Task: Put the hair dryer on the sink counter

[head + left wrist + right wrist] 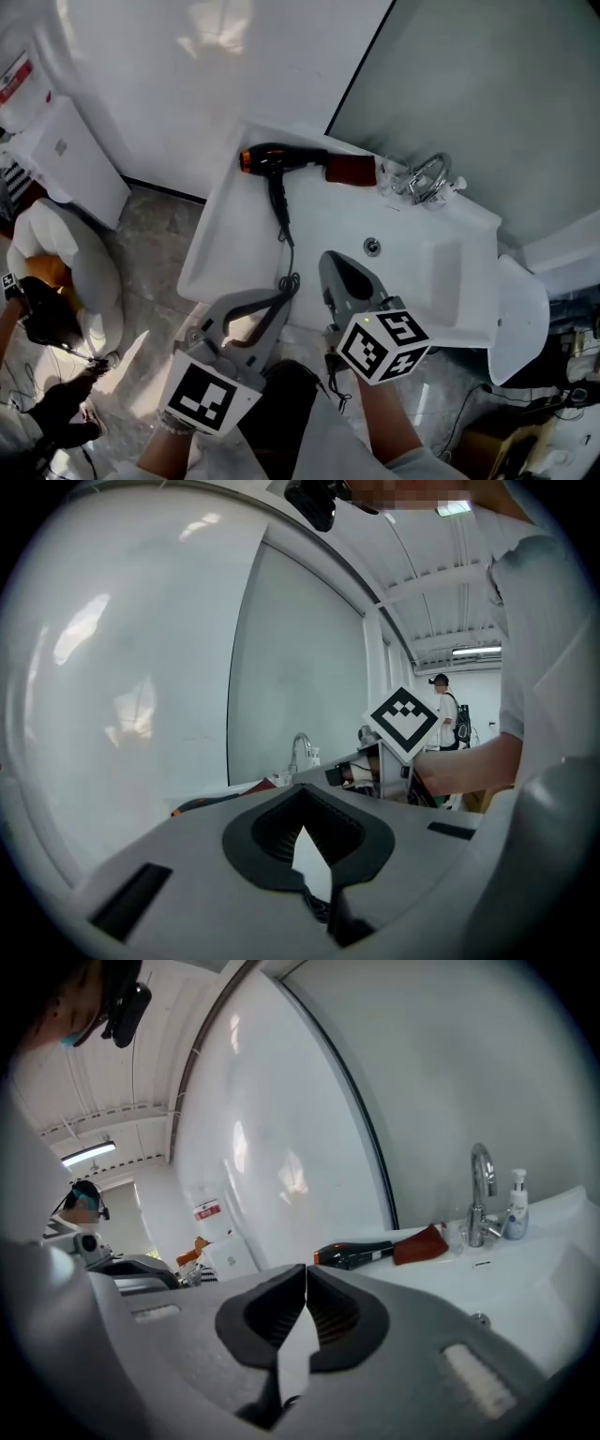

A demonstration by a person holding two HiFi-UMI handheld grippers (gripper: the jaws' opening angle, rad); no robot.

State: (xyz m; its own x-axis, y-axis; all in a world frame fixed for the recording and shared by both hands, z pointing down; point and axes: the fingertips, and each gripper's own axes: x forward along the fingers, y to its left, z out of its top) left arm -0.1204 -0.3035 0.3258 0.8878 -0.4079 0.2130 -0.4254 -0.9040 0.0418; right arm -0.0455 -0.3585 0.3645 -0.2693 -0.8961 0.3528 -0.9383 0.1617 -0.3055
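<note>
Hair dryer (281,159): flat on desk (234,234), left of faucet (427,178). Left hand-held gripper (300,791), right hand-held gripper (306,1271): jaws closed, empty, at desk front.

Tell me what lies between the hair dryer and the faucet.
A reddish-brown object lies between hair dryer and faucet, seen in the head view.
</note>
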